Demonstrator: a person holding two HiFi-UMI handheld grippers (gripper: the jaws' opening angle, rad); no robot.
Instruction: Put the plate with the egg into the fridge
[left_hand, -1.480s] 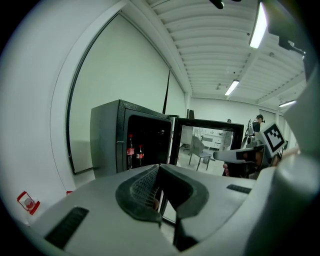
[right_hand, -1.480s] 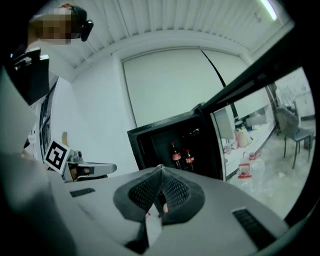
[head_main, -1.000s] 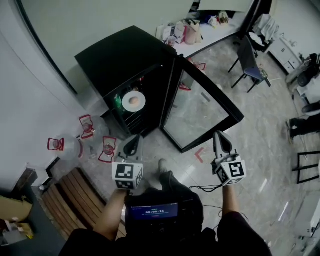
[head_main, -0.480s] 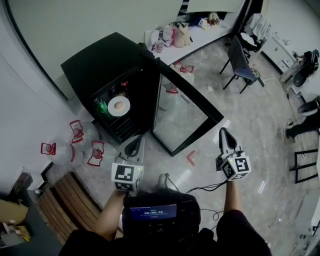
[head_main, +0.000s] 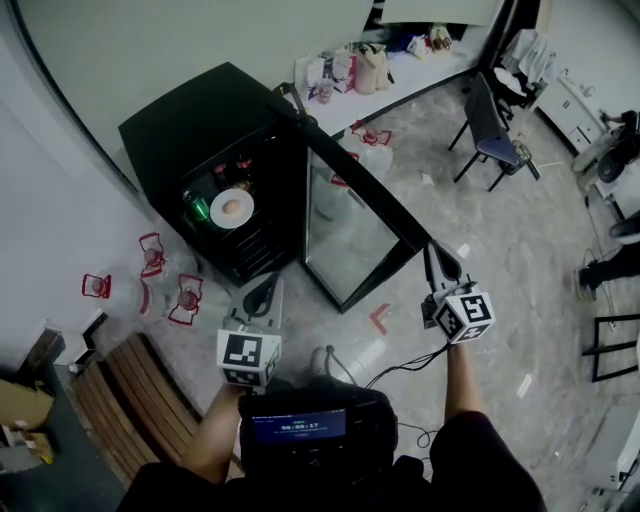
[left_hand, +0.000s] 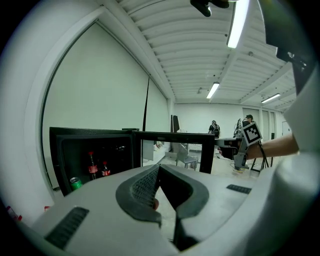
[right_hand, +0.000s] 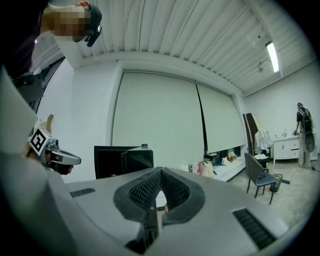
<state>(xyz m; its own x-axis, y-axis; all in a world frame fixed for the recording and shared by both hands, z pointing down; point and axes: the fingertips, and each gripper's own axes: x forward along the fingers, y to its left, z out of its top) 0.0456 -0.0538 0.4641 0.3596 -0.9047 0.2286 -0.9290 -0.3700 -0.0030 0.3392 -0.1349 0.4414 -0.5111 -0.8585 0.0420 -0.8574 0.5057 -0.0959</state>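
Observation:
The white plate with the egg (head_main: 231, 208) lies on a shelf inside the black fridge (head_main: 190, 120), whose glass door (head_main: 350, 235) stands wide open. My left gripper (head_main: 262, 293) hangs in front of the fridge, well short of it, shut and empty. In the left gripper view its jaws meet at the tips (left_hand: 157, 168), and the plate is hidden behind them. My right gripper (head_main: 434, 262) is shut and empty, right by the free top corner of the door. Whether it touches the door I cannot tell. The right gripper's fingertips (right_hand: 161, 173) are together.
A green can (head_main: 197, 207) and red-capped bottles (left_hand: 92, 167) share the fridge. Water jugs with red handles (head_main: 150, 255) stand left of it, with a wooden bench (head_main: 130, 395) nearer to me. A chair (head_main: 490, 120) and bags (head_main: 350, 68) are at the back.
The fridge has slid up and left in the head view. My right gripper has come close to the door's free corner. The left gripper has shifted slightly. The plate has not moved.

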